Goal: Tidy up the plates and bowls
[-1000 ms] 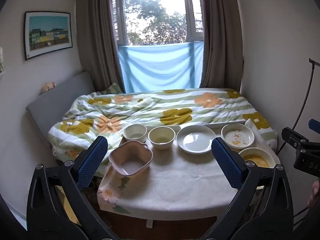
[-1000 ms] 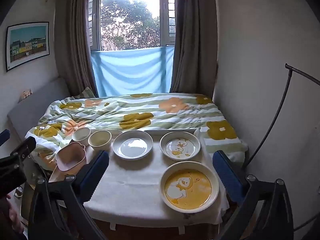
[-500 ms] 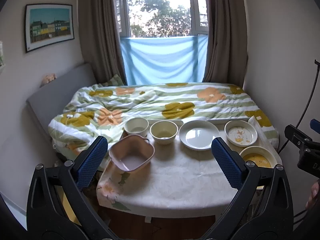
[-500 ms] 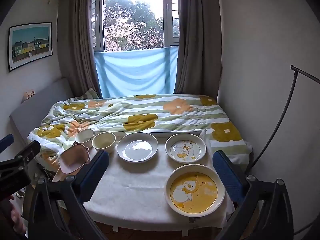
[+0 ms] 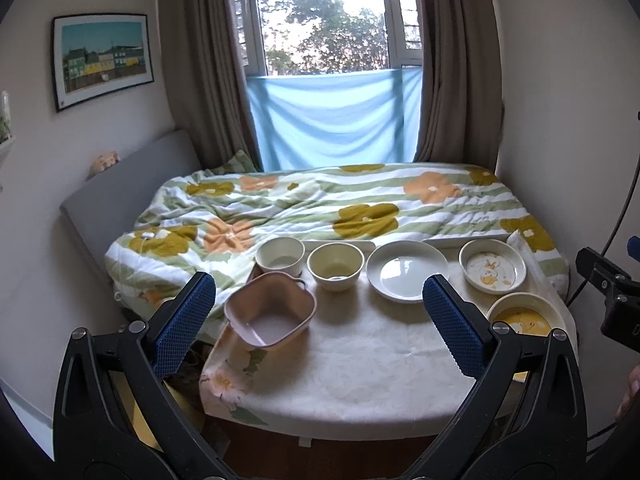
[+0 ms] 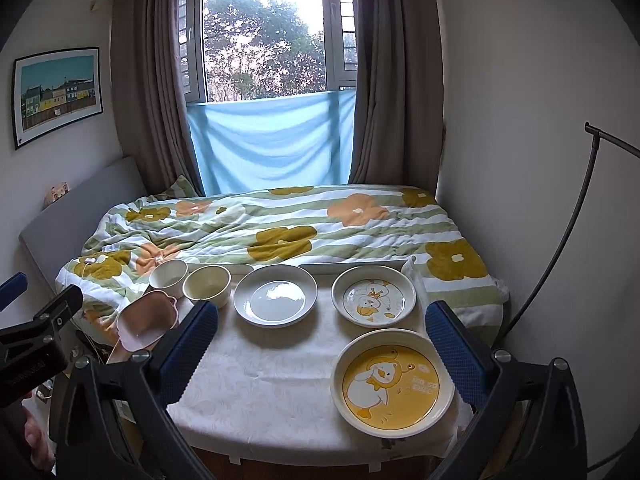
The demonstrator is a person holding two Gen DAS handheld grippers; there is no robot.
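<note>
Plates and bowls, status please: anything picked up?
Left tool open, right tool open, both empty. Yellow duck plate, pink bowl untouched on table. Nothing in the way.

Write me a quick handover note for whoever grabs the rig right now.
Left tool: open, holding nothing, above the near left of the table.
Right tool: open, holding nothing, above the near right.
Back row, left to right: white bowl, cream bowl, plain white plate, small duck plate.
Pink dish sits at the left edge; yellow duck plate at the near right.
Done: nothing stacked, every piece apart.
Left: all of it, probably bowls nested together and plates piled.
</note>
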